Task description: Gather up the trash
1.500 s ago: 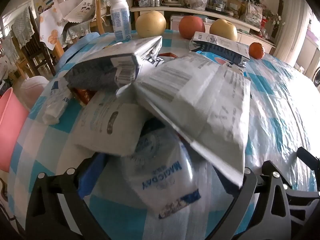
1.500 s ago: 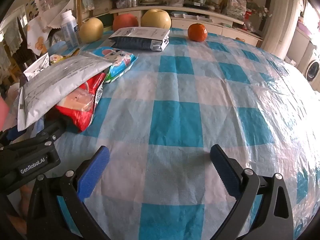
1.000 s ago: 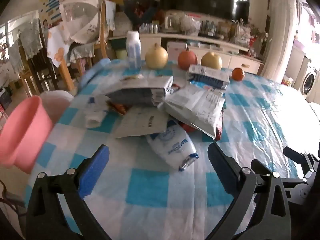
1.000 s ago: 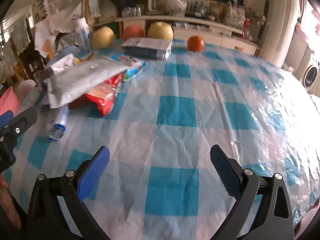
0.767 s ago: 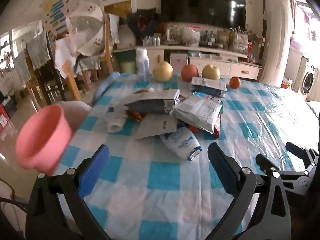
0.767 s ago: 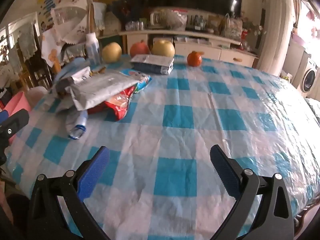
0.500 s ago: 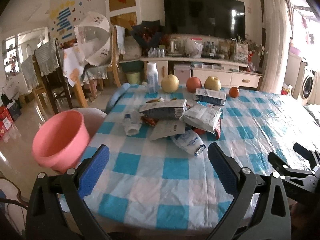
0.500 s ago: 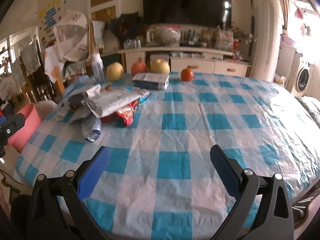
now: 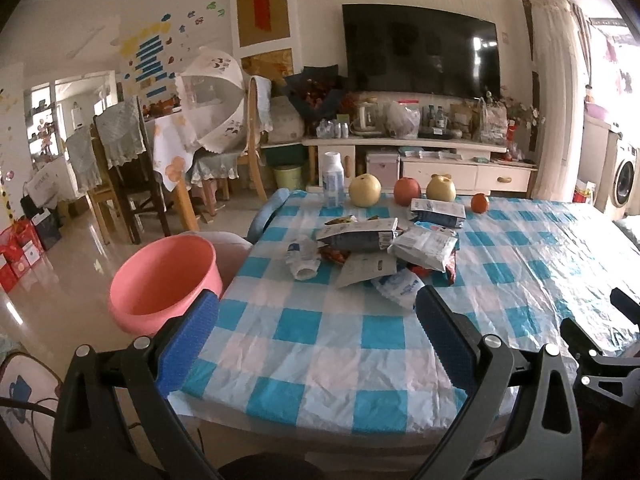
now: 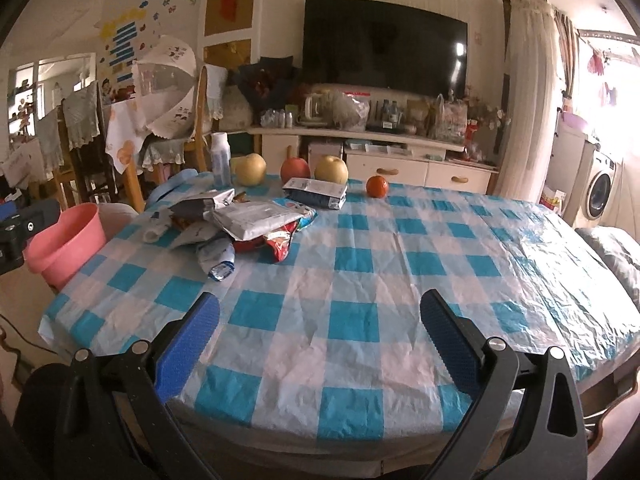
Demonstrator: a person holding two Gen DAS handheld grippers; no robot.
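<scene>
Both tools had pulled well back from the worktop since the earlier frames. In the left wrist view, the left tool [image 9: 316, 334] stood released with nothing between its blue pads, hovering over the near edge of the checked worktop [image 9: 320, 344], where a moment before it had been right up against the trash pile [image 9: 376, 248]. That pile of wrappers and packets now lay far ahead, near the worktop's left side, with the pink basin [image 9: 160, 276] beside the worktop's left edge and a row of fruit [image 9: 406, 191] beyond the pile. In the right wrist view, the right tool [image 10: 320, 334] was likewise released and held nothing, the trash pile [image 10: 240, 224] sitting well apart at upper left, the basin [image 10: 66, 240] just off the worktop [image 10: 360, 320] edge.
</scene>
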